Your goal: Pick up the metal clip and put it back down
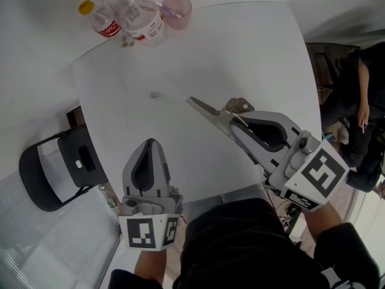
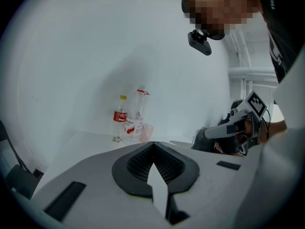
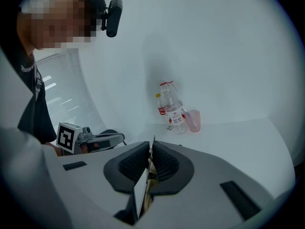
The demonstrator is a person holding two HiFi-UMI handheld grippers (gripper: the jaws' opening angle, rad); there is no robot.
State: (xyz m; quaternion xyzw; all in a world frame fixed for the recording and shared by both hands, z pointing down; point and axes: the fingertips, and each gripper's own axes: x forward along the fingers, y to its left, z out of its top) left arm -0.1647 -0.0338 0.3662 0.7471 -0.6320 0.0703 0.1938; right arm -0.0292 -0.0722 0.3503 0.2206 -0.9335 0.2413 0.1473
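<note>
The metal clip (image 1: pixel 206 109) is a flat, pointed strip of shiny metal that sticks out up-left from my right gripper (image 1: pixel 231 123), which is shut on it above the white table (image 1: pixel 240 53). In the right gripper view the clip (image 3: pixel 151 151) shows edge-on as a thin plate pinched between the dark pads. My left gripper (image 1: pixel 150 142) hovers over the table's near edge, to the left of the right one. Its jaws meet at the tip (image 2: pixel 152 144) with nothing between them.
Two plastic bottles (image 1: pixel 129 11) and a pink cup (image 1: pixel 177 11) stand at the table's far edge, with small bits (image 1: pixel 125 41) beside them. A tiny grey item (image 1: pixel 155 94) lies mid-table. A dark chair (image 1: pixel 60 167) stands at the left and a person (image 1: pixel 361 101) at the right.
</note>
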